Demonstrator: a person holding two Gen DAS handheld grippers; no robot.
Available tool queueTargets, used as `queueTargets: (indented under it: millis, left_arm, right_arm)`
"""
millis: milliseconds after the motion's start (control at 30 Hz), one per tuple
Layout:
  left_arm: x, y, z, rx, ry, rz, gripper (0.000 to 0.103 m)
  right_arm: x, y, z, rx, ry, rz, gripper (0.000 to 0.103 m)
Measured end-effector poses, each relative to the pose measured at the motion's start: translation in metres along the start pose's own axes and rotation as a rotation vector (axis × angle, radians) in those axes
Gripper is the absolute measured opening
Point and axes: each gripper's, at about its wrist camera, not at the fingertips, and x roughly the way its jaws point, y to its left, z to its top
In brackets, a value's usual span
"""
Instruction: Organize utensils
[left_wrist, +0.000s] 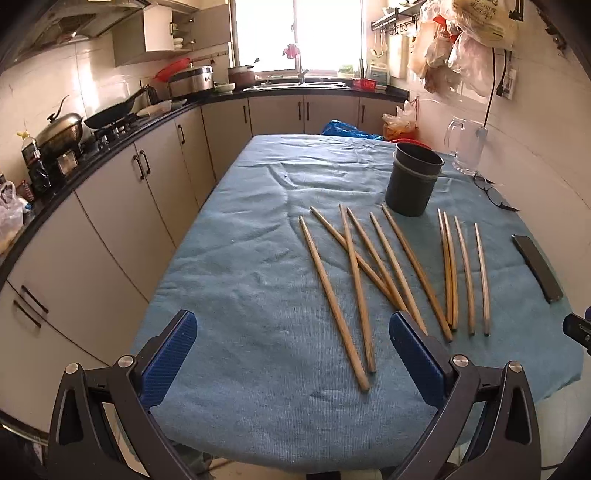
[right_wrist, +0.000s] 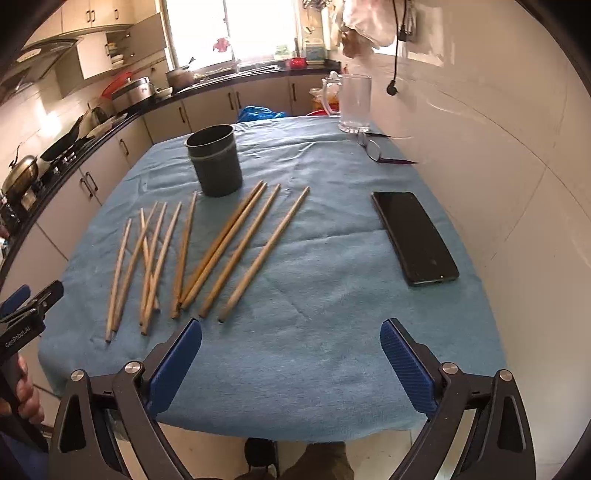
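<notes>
Several wooden chopsticks lie loose on the blue cloth, fanned out with some crossing; they also show in the right wrist view. A dark grey cylindrical holder stands upright behind them, empty as far as I can see, and also shows in the right wrist view. My left gripper is open and empty, above the table's near edge with the nearest chopstick ends between its fingers. My right gripper is open and empty, just right of the chopsticks' near ends.
A black phone lies on the cloth at the right, also in the left wrist view. Glasses and a clear glass mug stand at the far right by the wall. Kitchen counters run along the left.
</notes>
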Motion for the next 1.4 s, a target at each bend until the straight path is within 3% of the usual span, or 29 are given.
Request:
queueTargets:
  millis: [1400]
  left_arm:
    - [0.003, 0.011, 0.015, -0.033, -0.026, 0.007, 0.103]
  right_arm:
    - [0.004, 0.025, 0.022, -0.046, -0.021, 0.077, 0.099]
